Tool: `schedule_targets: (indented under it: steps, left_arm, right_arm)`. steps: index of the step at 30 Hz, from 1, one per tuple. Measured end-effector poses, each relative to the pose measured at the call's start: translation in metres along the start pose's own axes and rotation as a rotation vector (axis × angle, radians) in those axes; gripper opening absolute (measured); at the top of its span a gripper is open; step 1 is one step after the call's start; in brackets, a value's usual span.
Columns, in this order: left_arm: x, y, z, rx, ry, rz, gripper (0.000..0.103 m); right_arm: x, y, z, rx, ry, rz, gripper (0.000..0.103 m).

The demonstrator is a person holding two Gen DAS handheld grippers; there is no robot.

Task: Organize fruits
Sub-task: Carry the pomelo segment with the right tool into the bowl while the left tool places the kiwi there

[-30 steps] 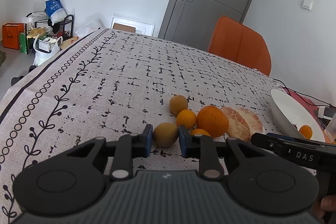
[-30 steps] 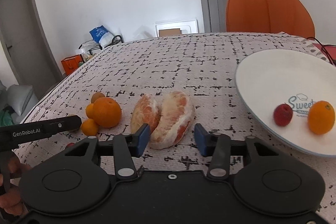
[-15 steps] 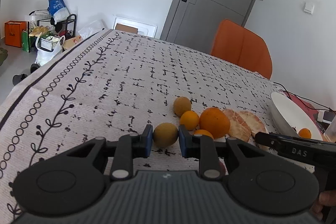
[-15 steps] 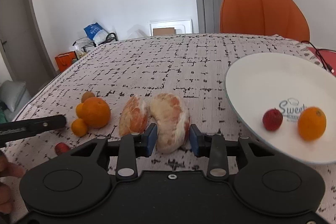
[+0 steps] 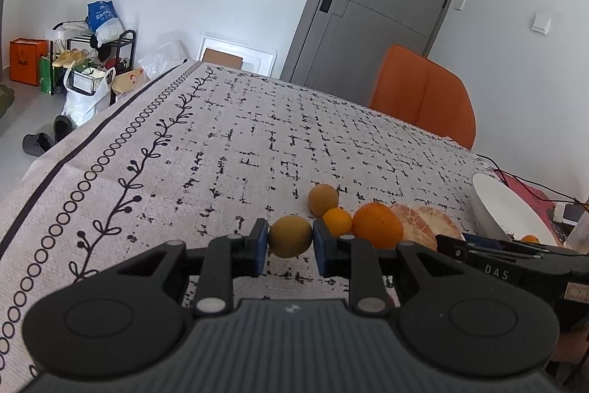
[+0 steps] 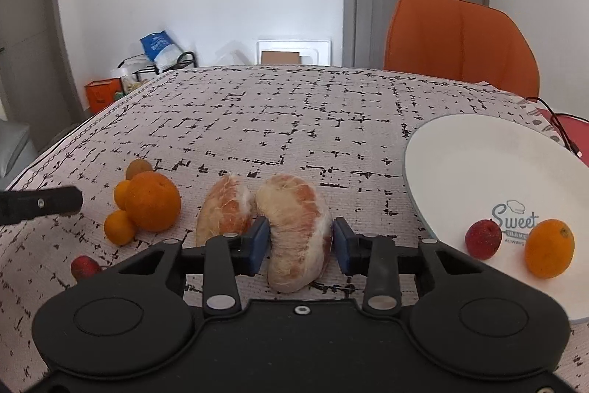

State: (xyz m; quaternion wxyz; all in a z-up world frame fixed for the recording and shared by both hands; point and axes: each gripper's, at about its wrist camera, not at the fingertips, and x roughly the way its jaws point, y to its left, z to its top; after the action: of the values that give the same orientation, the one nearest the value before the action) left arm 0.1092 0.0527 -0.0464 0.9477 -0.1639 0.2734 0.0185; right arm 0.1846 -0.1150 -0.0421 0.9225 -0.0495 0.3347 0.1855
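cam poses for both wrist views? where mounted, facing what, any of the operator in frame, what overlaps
Left wrist: on the left gripper, tilted down across the table to the door; jaws shut on a brown fruit; right gripper at right edge.
Right wrist: on the right gripper, tilted down toward the orange chair; jaws shut on a peeled pomelo piece; left gripper at left edge.
Shared: big orange, plate, door, chair.

Left tongs (image 5: 288,242) tilted downward over the bench (image 5: 228,150), blue pads (image 5: 260,242) pressed against both sides of a yellowish round fruit (image 5: 289,236). Right tongs (image 6: 299,238) likewise angled down, jaws just narrowed, pads (image 6: 258,240) clamped on the flanks of a peeled pomelo segment (image 6: 296,231). Black linkages spread symmetrically behind each pair.
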Motion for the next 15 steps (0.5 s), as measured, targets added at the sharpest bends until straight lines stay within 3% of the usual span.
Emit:
schedule_targets:
  steps: [15]
  left_arm:
    - [-0.003,-0.03,0.003,0.053,-0.006,-0.037,0.025]
  right_arm:
    - [-0.04,-0.022,0.002,0.088,-0.092,0.06,0.034]
